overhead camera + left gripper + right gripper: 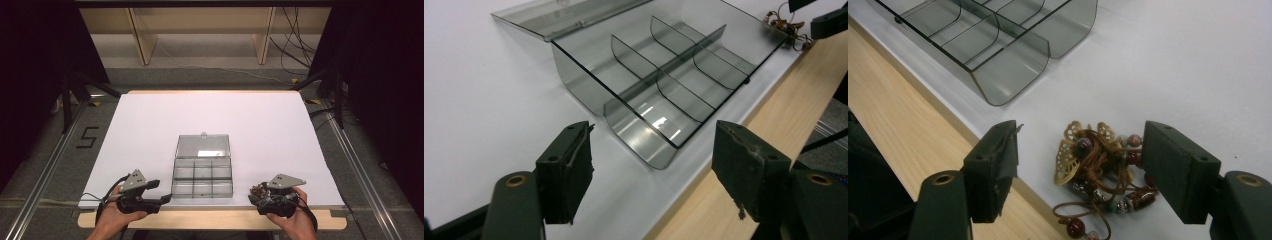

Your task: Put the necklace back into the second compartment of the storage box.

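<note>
A: Two grippers, both near the front edge of the tabletop (pixel 150 115). The left gripper (pixel 161 191) has its jaws apart with nothing between them and sits just left of the clear box (pixel 202 172). The right gripper (pixel 1080 167) also has its jaws apart, straddling the tangle of jewellery (pixel 1100 175) without pressing on it.

B: Where exactly does that jewellery lie?

A: On the white sheet, close to the front edge, to the right of the box and apart from it. It looks like brown cord, coloured beads and a gold filigree piece shaped like a butterfly.

B: And the box?

A: Its lid (pixel 202 145) is folded back flat, and its six compartments look empty in the left gripper view (pixel 674 75).

B: So the step in hand, I'd judge, is picking up the jewellery to put in a compartment. How to do it well?

A: Lower the right gripper so the pads close around the dense middle of the tangle, not a loose loop of cord that could slip out or trail. Lift high enough that dangling beads clear the box wall, then release well inside one compartment. The left gripper could steady the box, since light plastic may slide.

B: Any writing to read?

A: Nothing on the box or the grippers. On the floor to the left there is a tape mark (pixel 86 137) that reads like a "5".
</note>
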Tool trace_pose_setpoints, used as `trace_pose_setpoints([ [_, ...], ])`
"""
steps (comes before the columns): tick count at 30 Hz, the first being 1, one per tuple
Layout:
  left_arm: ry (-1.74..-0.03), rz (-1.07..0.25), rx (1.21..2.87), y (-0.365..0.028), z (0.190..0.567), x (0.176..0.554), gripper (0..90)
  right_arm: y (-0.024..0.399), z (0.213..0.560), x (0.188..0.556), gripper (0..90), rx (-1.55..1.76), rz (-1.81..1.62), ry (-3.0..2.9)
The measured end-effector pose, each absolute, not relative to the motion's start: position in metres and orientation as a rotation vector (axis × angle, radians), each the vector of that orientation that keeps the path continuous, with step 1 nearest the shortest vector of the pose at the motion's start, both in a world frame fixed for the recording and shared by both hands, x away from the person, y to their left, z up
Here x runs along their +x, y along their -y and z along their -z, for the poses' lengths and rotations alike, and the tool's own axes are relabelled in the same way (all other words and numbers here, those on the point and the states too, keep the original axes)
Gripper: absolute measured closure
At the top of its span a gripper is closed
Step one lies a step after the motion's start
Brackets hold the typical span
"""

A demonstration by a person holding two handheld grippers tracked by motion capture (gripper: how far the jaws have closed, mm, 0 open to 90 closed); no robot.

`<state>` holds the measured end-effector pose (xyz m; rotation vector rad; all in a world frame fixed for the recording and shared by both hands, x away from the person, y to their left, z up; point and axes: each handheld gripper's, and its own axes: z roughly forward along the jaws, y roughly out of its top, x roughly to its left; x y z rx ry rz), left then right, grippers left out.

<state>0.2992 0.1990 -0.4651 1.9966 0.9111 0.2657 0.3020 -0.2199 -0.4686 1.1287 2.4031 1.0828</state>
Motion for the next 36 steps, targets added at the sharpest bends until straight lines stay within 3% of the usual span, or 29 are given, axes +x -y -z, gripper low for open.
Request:
trace_pose_setpoints([
  [27,-0.9,-0.258,2.07,-0.195,0.474,0.286,27.8,0.21,0.48,0.306,31.8,1.075,-0.9,-2.473],
  [32,-0.892,-0.249,2.07,-0.194,0.475,0.286,27.8,0.209,0.482,0.31,35.0,1.045,-0.858,-2.471],
  [36,-0.894,-0.257,2.073,-0.194,0.474,0.285,27.8,0.208,0.483,0.312,43.1,1.043,-0.853,-2.462],
])
